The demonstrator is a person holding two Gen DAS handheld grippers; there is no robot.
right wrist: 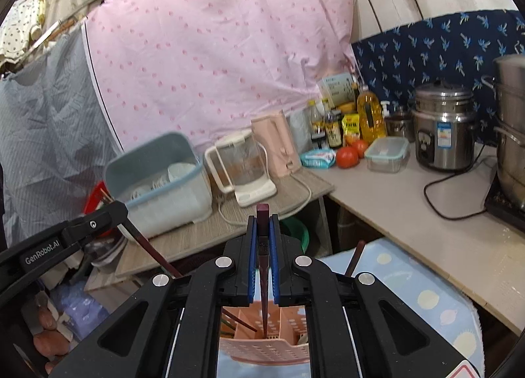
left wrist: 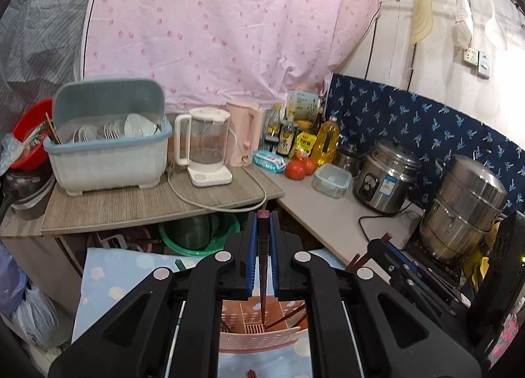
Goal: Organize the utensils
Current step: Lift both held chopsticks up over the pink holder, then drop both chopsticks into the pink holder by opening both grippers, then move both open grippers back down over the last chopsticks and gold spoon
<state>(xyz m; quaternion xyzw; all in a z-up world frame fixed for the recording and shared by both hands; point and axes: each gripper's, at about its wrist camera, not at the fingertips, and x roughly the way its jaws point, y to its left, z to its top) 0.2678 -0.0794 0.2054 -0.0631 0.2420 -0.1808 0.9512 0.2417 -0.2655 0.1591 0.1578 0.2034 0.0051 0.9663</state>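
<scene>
In the left wrist view my left gripper (left wrist: 263,218) is shut on a dark red-brown chopstick (left wrist: 263,256). The chopstick stands upright with its tip down inside a pink perforated utensil holder (left wrist: 259,342), where other chopsticks (left wrist: 285,317) lean. At the right, my right gripper (left wrist: 382,241) grips a similar stick. In the right wrist view my right gripper (right wrist: 263,219) is shut on its own dark chopstick (right wrist: 263,306), whose tip is inside the holder (right wrist: 265,348). The left gripper (right wrist: 119,210) shows at the left, with its chopstick (right wrist: 151,247) slanting down.
The holder sits on a light blue patterned cloth (left wrist: 108,283). Behind are a wooden table with a dish drainer box (left wrist: 108,155) and a glass kettle (left wrist: 205,148). A counter holds bottles, tomatoes (left wrist: 298,168), a rice cooker (left wrist: 387,178) and a steel pot (left wrist: 466,210). A green basin (left wrist: 197,233) is underneath.
</scene>
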